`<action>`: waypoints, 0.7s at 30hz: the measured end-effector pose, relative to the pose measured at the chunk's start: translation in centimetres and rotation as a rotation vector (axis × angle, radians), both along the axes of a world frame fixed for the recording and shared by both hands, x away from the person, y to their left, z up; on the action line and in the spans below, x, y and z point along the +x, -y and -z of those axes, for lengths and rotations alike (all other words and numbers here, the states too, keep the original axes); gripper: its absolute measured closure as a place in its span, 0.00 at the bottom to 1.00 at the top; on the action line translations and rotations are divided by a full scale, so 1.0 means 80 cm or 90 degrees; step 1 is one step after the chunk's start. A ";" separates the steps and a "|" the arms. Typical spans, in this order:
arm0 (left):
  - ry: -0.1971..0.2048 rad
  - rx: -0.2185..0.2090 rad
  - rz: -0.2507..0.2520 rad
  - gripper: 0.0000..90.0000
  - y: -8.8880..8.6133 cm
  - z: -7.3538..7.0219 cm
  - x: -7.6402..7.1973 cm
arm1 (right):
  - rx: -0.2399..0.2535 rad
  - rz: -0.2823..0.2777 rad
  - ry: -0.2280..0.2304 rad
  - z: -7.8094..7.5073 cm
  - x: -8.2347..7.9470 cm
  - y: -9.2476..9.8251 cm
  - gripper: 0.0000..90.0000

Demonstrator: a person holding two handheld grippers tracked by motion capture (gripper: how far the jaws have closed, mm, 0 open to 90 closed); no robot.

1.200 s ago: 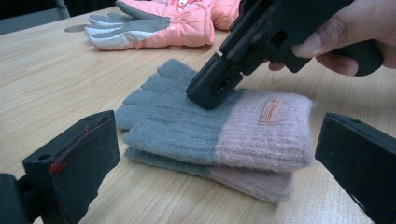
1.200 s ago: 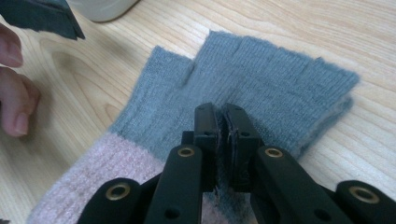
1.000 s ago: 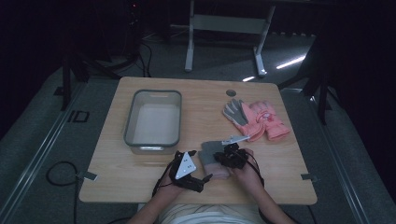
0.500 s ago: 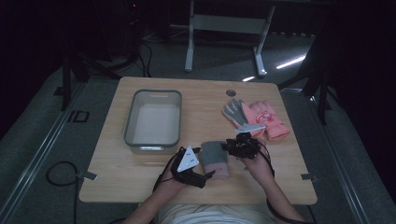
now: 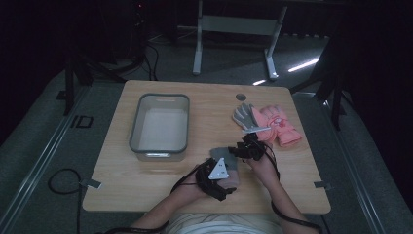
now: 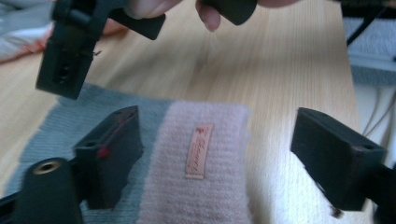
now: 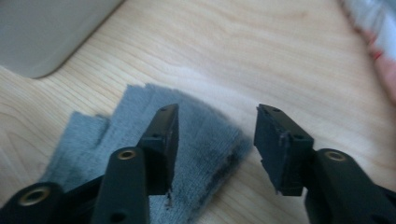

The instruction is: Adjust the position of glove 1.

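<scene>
A grey knit glove point(image 5: 221, 154) with a pale pink cuff point(image 5: 234, 178) lies flat near the table's front edge. In the left gripper view my left gripper point(image 6: 217, 126) is open, its jaws standing either side of the pink cuff point(image 6: 201, 158) and its small label, just above it. In the high view the left gripper point(image 5: 227, 166) sits over the cuff end. My right gripper point(image 7: 217, 114) is open too, hovering over the fingers of the grey glove point(image 7: 201, 135). From above, the right gripper point(image 5: 246, 146) is at the glove's far right corner.
A grey plastic bin point(image 5: 138, 127) stands left of centre, its corner point(image 7: 42, 37) close to the glove. A second grey glove point(image 5: 242, 116) and a pink glove point(image 5: 281, 127) lie together at the right. A round hole point(image 5: 241, 96) marks the far table edge.
My right gripper has moved off the middle of the glove, forward and to the right, towards the glove's fingers. The left gripper has shifted slightly right over the cuff.
</scene>
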State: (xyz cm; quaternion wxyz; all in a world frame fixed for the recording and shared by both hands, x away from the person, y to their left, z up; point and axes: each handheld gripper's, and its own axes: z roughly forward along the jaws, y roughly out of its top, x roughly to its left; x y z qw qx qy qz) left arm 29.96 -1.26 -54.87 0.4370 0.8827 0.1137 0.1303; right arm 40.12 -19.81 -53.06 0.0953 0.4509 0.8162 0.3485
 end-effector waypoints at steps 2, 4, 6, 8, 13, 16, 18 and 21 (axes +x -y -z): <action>-0.001 0.013 -0.004 0.23 0.002 0.006 -0.001 | -0.003 0.003 -0.013 0.008 0.001 -0.001 0.47; 0.013 0.032 -0.009 0.23 0.004 0.012 -0.005 | -0.009 0.002 -0.021 0.014 0.001 -0.001 0.43; 0.024 0.051 -0.020 0.23 0.006 0.017 -0.007 | -0.012 0.008 -0.029 0.019 0.001 0.000 0.41; 0.029 0.058 -0.025 0.23 0.005 0.020 -0.007 | -0.010 0.009 -0.039 0.021 0.002 0.000 0.42; 0.048 0.079 -0.026 0.30 0.005 0.023 -0.005 | -0.008 0.002 -0.052 0.020 0.003 -0.002 0.50; 0.049 0.089 -0.030 0.39 0.003 0.022 -0.001 | -0.006 0.000 -0.057 0.020 0.002 -0.003 0.53; 0.048 0.095 -0.023 0.43 0.001 0.021 0.002 | -0.003 -0.002 -0.061 0.019 0.003 -0.005 0.55; 0.044 0.106 -0.009 0.52 -0.002 0.017 0.006 | 0.006 -0.010 -0.077 0.019 0.003 -0.012 0.62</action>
